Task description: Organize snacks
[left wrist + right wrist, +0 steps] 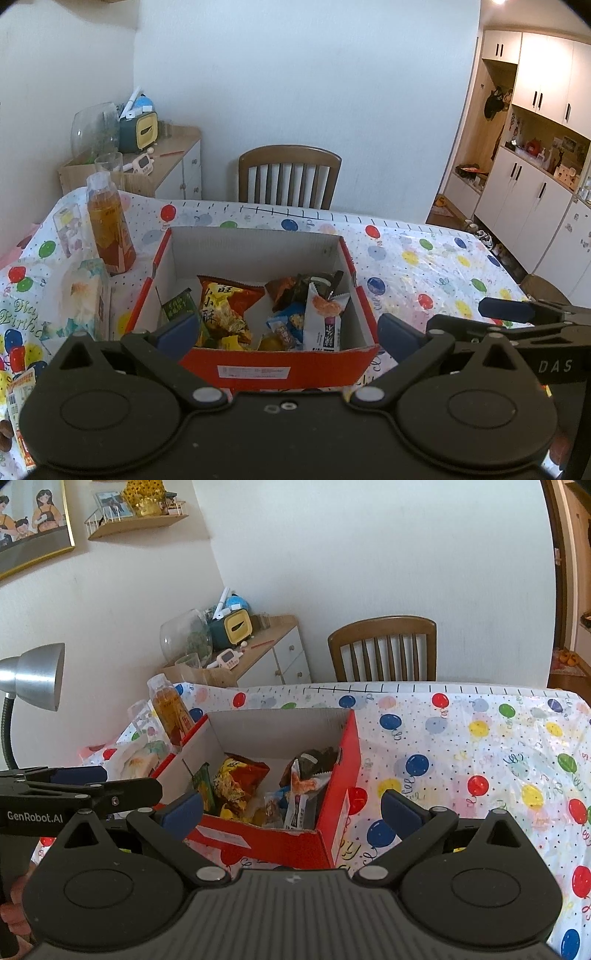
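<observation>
both grippers' jaws wide over snack box (291,363)

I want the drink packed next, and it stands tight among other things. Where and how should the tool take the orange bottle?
Probably best to grip the orange bottle at its upper body below the cap, coming from above and the red box side. It stands upright, with packets crowding its lower half on the left.

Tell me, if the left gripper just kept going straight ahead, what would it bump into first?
Probably the near wall of the red cardboard box: the open left gripper points right at it, with snack packets just behind. How high it hangs above the rim is unclear.
</observation>
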`<state>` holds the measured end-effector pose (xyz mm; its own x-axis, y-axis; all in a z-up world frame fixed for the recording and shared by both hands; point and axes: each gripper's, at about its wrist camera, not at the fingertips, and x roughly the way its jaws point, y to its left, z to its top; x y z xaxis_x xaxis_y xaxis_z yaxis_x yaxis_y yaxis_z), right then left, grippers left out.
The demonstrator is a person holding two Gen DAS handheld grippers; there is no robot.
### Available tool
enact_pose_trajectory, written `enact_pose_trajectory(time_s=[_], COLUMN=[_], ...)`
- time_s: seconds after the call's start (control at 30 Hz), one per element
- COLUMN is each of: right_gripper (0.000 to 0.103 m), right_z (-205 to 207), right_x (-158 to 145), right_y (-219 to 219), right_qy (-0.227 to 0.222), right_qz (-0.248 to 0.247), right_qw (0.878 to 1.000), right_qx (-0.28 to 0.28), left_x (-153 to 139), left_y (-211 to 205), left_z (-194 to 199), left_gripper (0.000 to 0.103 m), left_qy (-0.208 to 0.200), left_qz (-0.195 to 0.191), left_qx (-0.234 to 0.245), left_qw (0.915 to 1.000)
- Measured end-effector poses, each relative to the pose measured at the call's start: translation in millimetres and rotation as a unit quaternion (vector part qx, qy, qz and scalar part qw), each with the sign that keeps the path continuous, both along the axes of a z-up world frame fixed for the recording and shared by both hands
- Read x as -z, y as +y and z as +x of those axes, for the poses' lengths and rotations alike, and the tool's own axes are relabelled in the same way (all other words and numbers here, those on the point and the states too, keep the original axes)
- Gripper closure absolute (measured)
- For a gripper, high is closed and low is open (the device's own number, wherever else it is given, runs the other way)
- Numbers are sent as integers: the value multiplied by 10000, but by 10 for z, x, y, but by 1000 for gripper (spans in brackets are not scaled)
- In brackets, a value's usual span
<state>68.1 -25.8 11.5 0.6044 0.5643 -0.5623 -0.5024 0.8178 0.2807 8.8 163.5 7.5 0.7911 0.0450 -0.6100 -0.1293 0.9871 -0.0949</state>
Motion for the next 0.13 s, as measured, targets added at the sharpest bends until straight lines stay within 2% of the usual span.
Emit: enact_pose_trajectory(time_s=[0.13], right_gripper=[0], right_z=[9], right_x=[7], right_y=[-15], right_qy=[30], right_qz=[14], right_qw=[10000], right_qx=[-12], left_x=[0], left_y=[-12], left_z=[14], left_gripper=[1], left_qy=[24], left_qz=[-15], left_qx=[7], left_qw=[10000])
